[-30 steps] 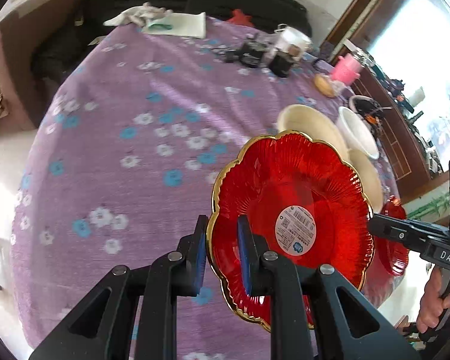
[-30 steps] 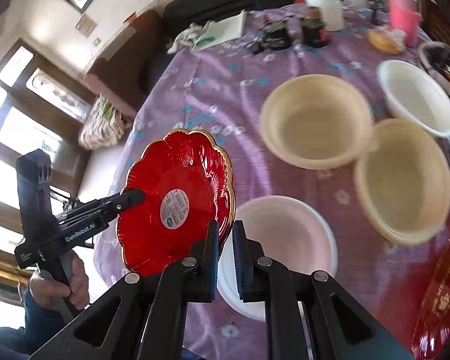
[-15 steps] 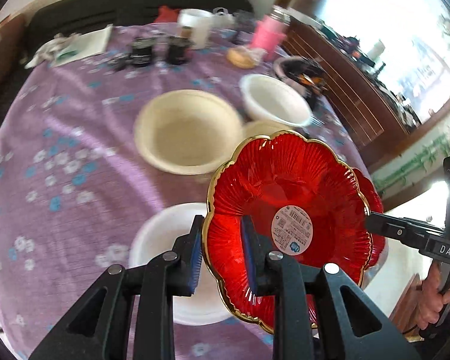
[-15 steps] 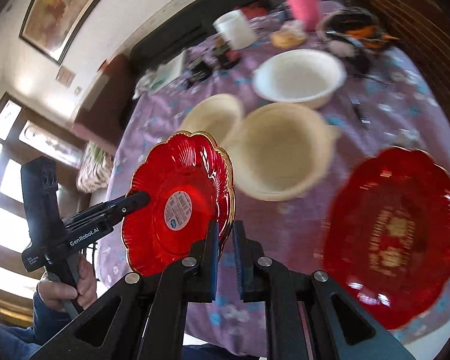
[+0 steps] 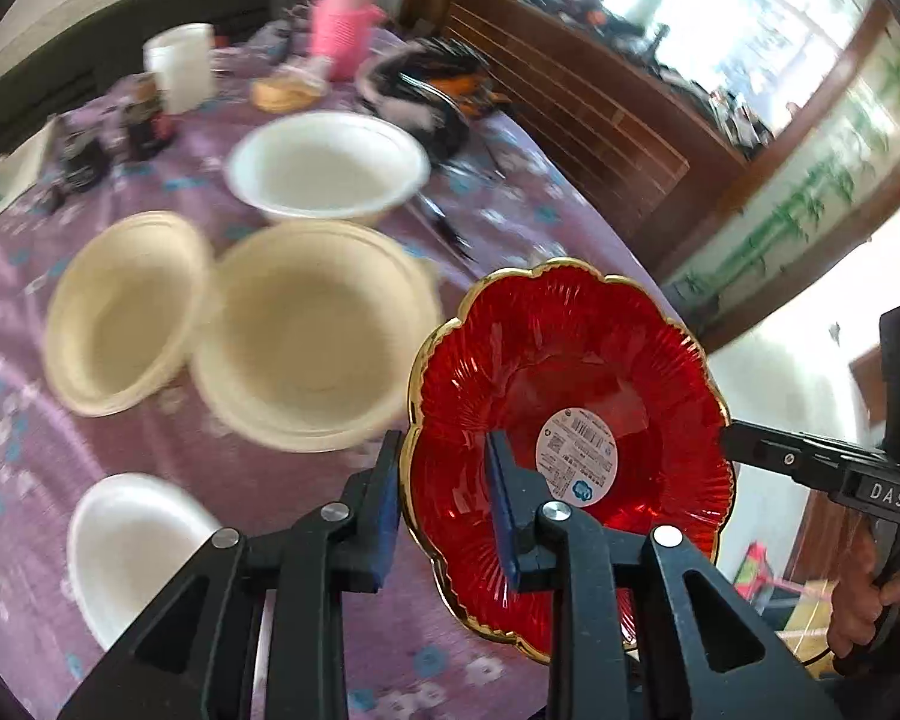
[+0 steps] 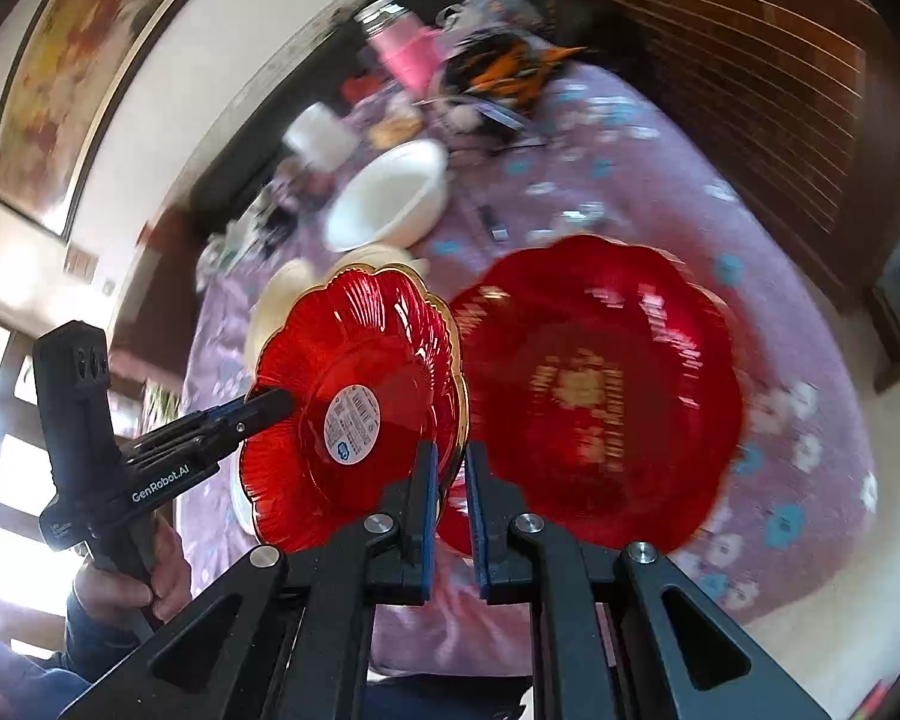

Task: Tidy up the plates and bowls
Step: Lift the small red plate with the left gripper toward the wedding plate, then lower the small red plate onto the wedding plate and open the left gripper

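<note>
Plate (image 5: 570, 372) between tools (tilted)

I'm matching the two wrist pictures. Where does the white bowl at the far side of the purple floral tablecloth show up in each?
Left wrist view: the white bowl sits upper centre-left, behind two cream bowls.
Right wrist view: the white bowl is above centre, tilted, beyond the gold-rimmed red glass plate.
Shared landmark: the pink ribbed cup, just behind the bowl in both.

Red gold-rimmed plate (image 5: 570, 360), purple floral cloth (image 5: 168, 444), cream, maybe white, bowls (image 5: 312, 330)
</note>
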A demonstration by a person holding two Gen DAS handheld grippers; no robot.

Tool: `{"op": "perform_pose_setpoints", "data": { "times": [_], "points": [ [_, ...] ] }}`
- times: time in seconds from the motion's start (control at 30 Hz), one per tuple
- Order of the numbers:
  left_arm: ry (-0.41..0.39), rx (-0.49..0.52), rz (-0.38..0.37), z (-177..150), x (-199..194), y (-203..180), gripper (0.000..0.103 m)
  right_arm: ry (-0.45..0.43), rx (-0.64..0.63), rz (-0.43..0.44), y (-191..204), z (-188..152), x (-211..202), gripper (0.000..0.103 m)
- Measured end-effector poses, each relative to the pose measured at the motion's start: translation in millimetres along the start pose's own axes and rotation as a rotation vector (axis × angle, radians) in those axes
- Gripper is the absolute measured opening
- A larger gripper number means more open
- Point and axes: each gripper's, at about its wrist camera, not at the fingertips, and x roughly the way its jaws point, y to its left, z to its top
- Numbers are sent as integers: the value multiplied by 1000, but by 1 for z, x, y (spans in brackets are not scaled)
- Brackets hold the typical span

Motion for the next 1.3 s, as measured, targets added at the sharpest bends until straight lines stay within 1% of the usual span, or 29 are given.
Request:
{"op": "perform_pose_setpoints", "data": {
  "times": [0.1,0.17,0.23,0.33,0.5,0.73,0.83,1.03,1.1,1.23,1.3],
  "points": [
    [28,54,-9,5,20,-20,24,-20,56,-12,-21,-5,-11,10],
    [39,72,-16,8,29,-29,24,-31,84,-17,-36,-5,-16,10],
    [55,93,-6,9,42,-40,24,-37,113,-32,-47,-6,-18,10],
    [69,102,-7,11,54,-47,24,-37,114,-68,-58,-6,-19,10],
    [99,104,-1,12,73,-51,24,-19,129,-89,-75,-4,-10,10],
    [113,110,35,14,92,-51,24,27,116,-127,-85,3,11,10],
    [115,116,48,15,96,-52,26,43,105,-145,-86,6,17,10],
    [111,137,71,13,101,-56,27,76,88,-190,-88,11,29,11],
    [108,146,69,12,100,-57,33,87,92,-199,-90,11,32,12],
    [105,164,72,9,101,-61,40,85,84,-208,-88,11,32,13],
    [107,174,70,8,103,-64,48,85,76,-219,-87,11,32,13]
  ]
}}
